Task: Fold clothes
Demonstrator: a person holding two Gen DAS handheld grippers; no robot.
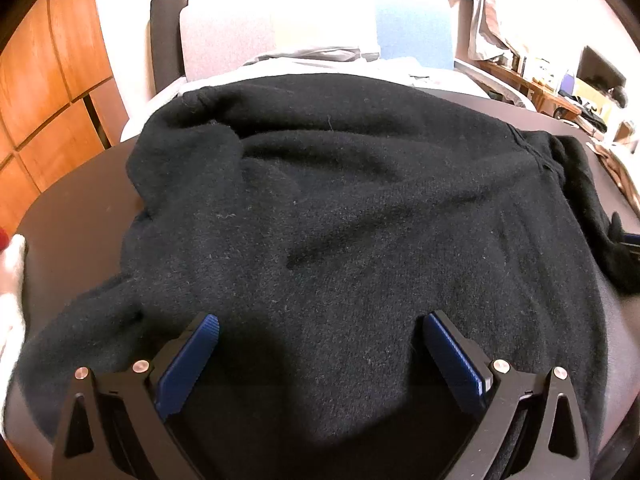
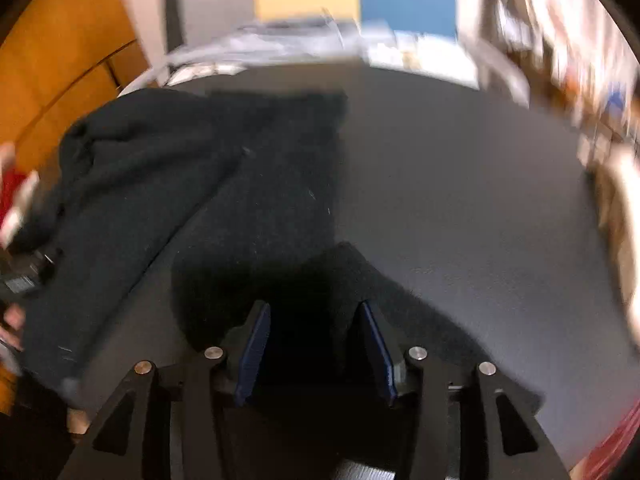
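A black knit sweater (image 1: 340, 200) lies spread over a dark table (image 1: 80, 208), wrinkled across its middle. My left gripper (image 1: 322, 320) hovers over the sweater's near hem, its blue pads (image 1: 188, 364) wide apart and nothing between them. In the blurred right wrist view the sweater (image 2: 180, 184) covers the table's left half and one sleeve (image 2: 360, 280) reaches to the near right. My right gripper (image 2: 314, 306) stands over that sleeve end, its pads apart; dark cloth lies beneath the gap, and I see no pinch. The other gripper's body (image 2: 24, 276) shows at the left edge.
Bare table surface (image 2: 460, 200) stretches to the sweater's right. A wooden cabinet (image 1: 48, 80) stands at the left, a bed with pale cushions (image 1: 320, 32) behind the table, a cluttered shelf (image 1: 560, 92) at the far right. White cloth (image 1: 12, 272) sits at the table's left edge.
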